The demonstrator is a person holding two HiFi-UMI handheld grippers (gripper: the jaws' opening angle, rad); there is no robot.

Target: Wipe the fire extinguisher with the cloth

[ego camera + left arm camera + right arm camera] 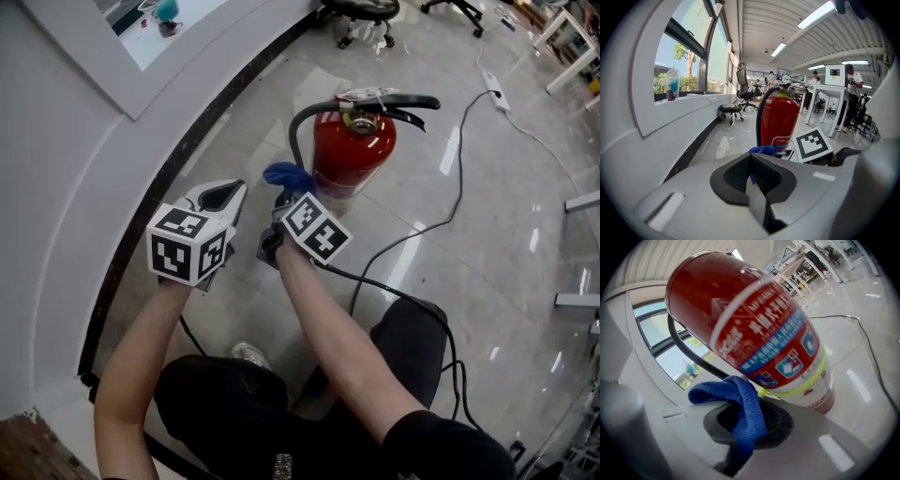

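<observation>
Red extinguisher [354,150] (black hose [298,127], yellow-banded base) upright on the floor [487,234]; right gripper [750,423] fingers clamp a blue cloth [740,397] just beside it, left gripper [752,174] fingers together.

The floor [487,234] is glossy pale grey stone tile that mirrors the ceiling lights in streaks. A red metal fire extinguisher [353,150] stands upright on it, near a dark skirting strip [178,159] that curves along the foot of the white wall. A thin black cable [450,211] snakes across the tiles to a white plastic power strip [494,91]. Farther off stands the black castor base of a swivel chair [366,28]. A pale shoe [248,354] rests on the floor at the near edge.
</observation>
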